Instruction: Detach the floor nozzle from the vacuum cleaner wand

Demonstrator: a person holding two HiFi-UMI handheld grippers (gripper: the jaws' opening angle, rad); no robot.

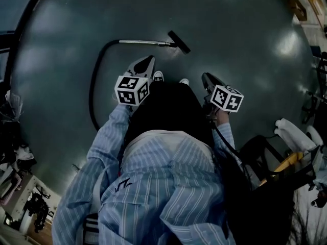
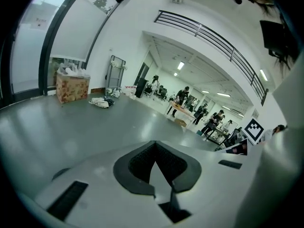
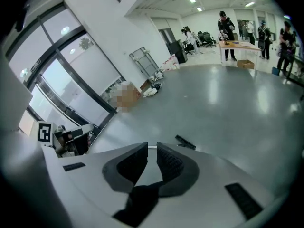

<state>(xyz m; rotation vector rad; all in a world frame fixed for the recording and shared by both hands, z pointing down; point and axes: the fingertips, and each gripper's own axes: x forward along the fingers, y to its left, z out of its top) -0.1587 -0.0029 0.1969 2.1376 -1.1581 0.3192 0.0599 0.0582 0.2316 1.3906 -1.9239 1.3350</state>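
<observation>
Grey floor (image 1: 240, 60) bears the floor nozzle (image 1: 179, 41), ahead of left claw (image 1: 148, 60) and right claw (image 1: 206, 77); both closed, empty.

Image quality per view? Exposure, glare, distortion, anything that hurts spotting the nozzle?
Head view: underexposed, with heavy fisheye and soft lamp glare on the floor; the floor nozzle and wand are legible. Left gripper view: bright and sharp, railing and window frame bowed, corners black. Right gripper view: same bowing, pale reflections on the floor, nozzle small beyond the jaws.
</observation>
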